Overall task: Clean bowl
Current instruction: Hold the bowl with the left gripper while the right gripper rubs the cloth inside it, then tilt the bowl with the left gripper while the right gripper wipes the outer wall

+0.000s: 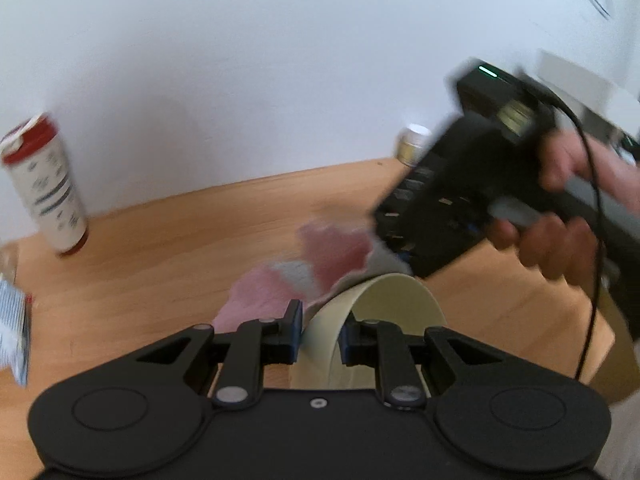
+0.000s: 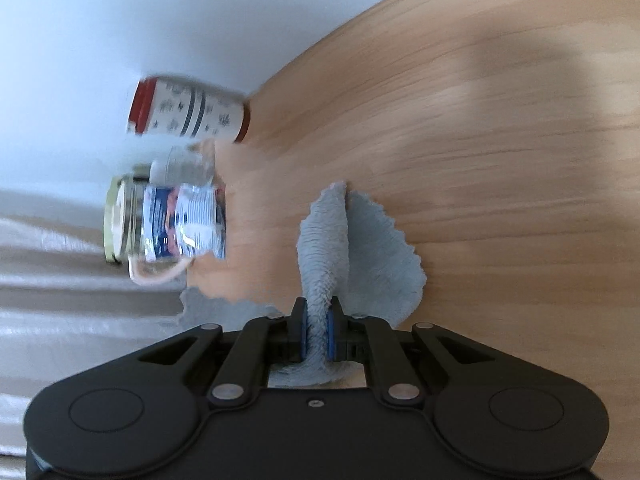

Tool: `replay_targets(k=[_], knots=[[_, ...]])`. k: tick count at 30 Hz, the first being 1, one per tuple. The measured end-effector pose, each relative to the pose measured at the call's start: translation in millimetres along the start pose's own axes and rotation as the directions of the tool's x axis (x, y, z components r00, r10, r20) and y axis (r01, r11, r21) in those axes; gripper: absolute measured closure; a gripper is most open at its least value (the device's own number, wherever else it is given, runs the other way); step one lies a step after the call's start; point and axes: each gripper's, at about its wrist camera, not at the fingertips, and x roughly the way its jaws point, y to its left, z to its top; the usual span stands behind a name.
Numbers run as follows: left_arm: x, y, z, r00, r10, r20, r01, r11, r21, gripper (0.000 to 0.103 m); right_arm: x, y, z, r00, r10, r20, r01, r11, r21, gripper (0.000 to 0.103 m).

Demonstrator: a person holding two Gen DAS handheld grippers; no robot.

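Bowl (image 1: 384, 312), its wall clamped between the left gripper (image 1: 320, 334) fingers: cream, smooth and matt, ceramic or plastic, cannot tell which; both grippers are matt black plastic with small bright metal pivot pins and blue pads. Cloth (image 2: 320, 248), pinched between the right gripper (image 2: 318, 334) fingers: soft fluffy pile, grey on one face, pink and red where it hangs ahead of the left fingers. Table (image 2: 480, 160), beyond the fingers: pale wood, visible grain, satin finish; jar (image 2: 132, 220), left of the right fingers: clear glossy glass.
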Motion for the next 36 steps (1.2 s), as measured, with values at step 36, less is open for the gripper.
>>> replay_targets(k=[36], knots=[[44,39,-8,0.999,0.002,-0.054,-0.022,0.932,-0.361,0.086,-21,-13,-1,0.99,-0.075,0.116,0.068,0.996,0.058,0.091]])
